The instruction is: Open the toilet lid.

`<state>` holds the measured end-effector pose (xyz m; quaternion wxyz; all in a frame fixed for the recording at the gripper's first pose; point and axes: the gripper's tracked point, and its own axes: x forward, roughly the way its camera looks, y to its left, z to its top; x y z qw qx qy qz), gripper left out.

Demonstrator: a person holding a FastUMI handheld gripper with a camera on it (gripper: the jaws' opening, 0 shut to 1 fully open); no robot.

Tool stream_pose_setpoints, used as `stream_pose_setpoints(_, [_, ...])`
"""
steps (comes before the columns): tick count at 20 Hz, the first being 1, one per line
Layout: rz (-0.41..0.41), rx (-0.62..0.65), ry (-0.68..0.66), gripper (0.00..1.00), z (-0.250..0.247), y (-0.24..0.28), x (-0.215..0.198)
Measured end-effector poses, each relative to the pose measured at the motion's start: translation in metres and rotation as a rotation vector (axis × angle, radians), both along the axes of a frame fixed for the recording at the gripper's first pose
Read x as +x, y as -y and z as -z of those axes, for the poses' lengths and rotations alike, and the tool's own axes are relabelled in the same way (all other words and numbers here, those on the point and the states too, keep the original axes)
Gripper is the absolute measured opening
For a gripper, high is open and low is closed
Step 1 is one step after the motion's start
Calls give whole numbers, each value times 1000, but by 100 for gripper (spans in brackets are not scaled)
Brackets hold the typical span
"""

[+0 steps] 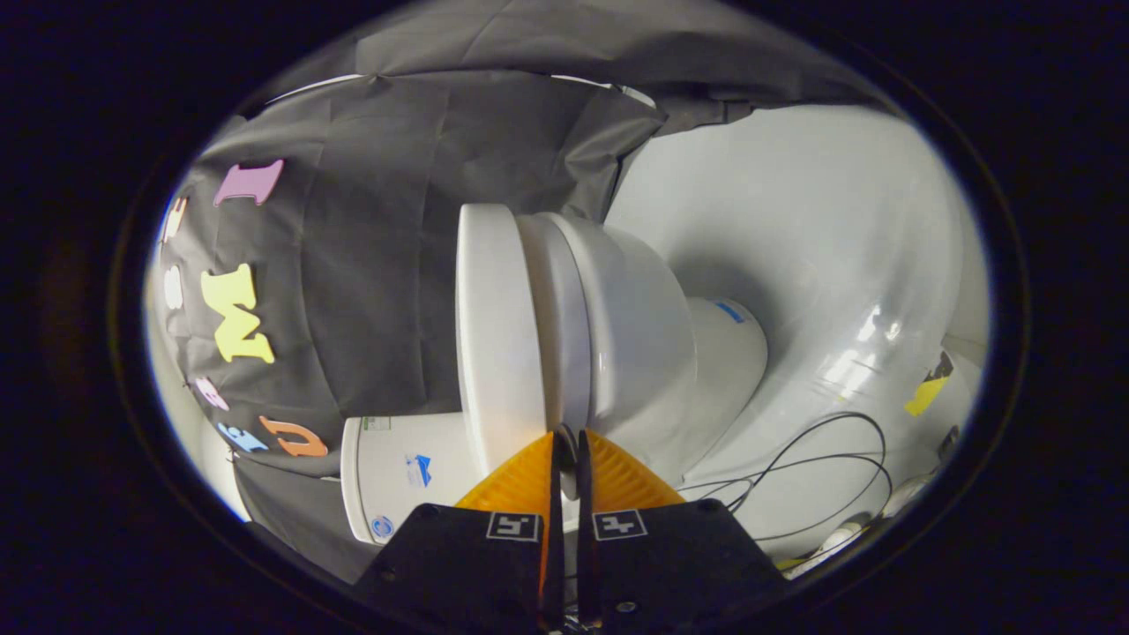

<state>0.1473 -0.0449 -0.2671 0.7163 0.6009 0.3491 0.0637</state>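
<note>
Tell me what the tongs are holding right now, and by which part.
The tongs look nearly shut at the edge of the toilet lid, where it meets the seat. Whether both fingers actually press on that edge cannot be told.

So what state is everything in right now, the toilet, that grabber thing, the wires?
Toilet lid: down, closed against the seat.
Toilet seat: down on the bowl.
Gripper: fingers nearly together, tips at the edge where lid meets seat; whether they pinch the lid is unclear.
Tank: behind the lid, lid on.
Cables: lying loose in loops on the floor.
</note>
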Motion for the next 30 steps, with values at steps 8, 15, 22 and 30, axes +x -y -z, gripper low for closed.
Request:
stream_pose_setpoints(8, [-13, -77, 1, 6, -6, -1, 2])
stream_pose_setpoints(15, [-38, -140, 43, 5, -29, -4, 0])
stream_pose_setpoints(22, [-42, -213, 113, 4, -65, -12, -2])
stream_pose_setpoints(30, [-48, -322, 187, 4, -109, -27, -6])
